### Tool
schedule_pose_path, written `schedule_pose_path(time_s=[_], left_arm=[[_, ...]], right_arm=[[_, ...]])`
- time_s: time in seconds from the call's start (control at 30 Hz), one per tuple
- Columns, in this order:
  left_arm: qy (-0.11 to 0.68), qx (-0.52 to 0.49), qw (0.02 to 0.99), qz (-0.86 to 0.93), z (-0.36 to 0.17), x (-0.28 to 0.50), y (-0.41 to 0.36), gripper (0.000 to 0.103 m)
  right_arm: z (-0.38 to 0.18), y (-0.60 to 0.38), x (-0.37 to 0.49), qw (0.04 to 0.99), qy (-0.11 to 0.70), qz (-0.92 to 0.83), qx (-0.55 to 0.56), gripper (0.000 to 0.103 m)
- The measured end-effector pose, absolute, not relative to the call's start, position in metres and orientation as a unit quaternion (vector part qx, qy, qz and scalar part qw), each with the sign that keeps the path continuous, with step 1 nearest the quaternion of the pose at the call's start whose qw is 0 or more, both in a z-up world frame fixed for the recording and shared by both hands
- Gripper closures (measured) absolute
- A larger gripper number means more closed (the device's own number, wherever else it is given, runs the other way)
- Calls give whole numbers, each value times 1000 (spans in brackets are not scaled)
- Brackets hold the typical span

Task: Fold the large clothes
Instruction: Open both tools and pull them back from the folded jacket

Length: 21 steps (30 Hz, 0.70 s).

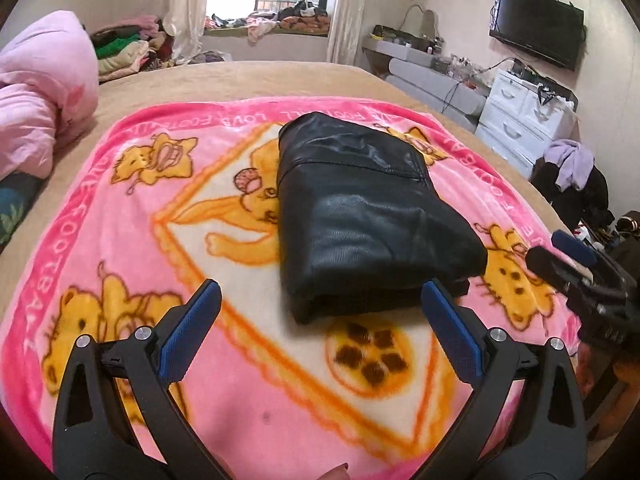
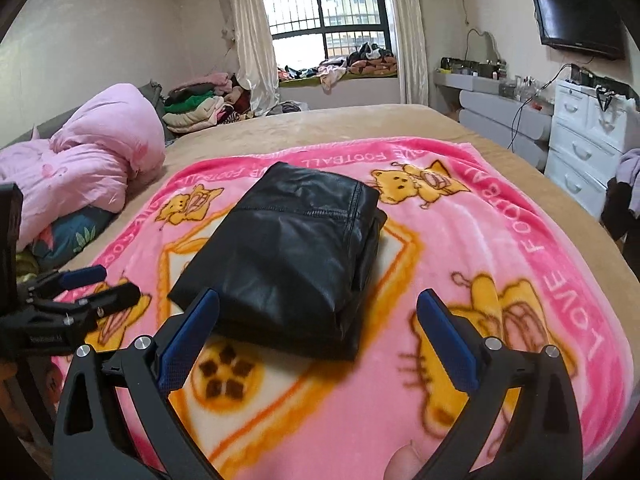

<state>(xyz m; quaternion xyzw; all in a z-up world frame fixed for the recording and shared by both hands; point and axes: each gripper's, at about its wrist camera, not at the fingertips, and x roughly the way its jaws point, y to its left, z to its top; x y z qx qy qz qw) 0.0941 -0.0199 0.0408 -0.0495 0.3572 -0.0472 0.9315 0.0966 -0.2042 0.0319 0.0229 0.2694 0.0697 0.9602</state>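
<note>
Left wrist view:
Left tool (image 1: 320, 296): hovering with fingers spread wide, gripping nothing.
Black leather garment (image 1: 360, 216): lying folded on the pink cartoon blanket (image 1: 120, 240), just beyond the fingertips.
Right tool (image 1: 560, 252): showing at the right edge.

Right wrist view:
Right tool (image 2: 318, 306): fingers standing wide apart, holding nothing.
Black leather garment (image 2: 288, 256): resting folded mid-blanket on the bed (image 2: 320, 124).
Left tool (image 2: 96, 284): entering from the left; spread unclear here.

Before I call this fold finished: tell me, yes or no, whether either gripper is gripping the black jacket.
No: the left gripper and right gripper are both open, clear of the folded black jacket.
</note>
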Motion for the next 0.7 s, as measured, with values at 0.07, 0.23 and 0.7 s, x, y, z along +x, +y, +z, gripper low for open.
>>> schedule_pose_path(time_s=[0.07, 0.23, 0.7], left_arm=[[352, -54, 933, -44, 39, 84, -19, 9], [344, -56, 936, -41, 33, 63, -20, 9], [365, -64, 928, -33, 11, 47, -21, 9]], right_arm=[[26, -202, 88, 961, 268, 65, 23, 5], [11, -199, 67, 962, 269, 50, 11, 4], [-8, -205, 39, 960, 276, 42, 25, 4]])
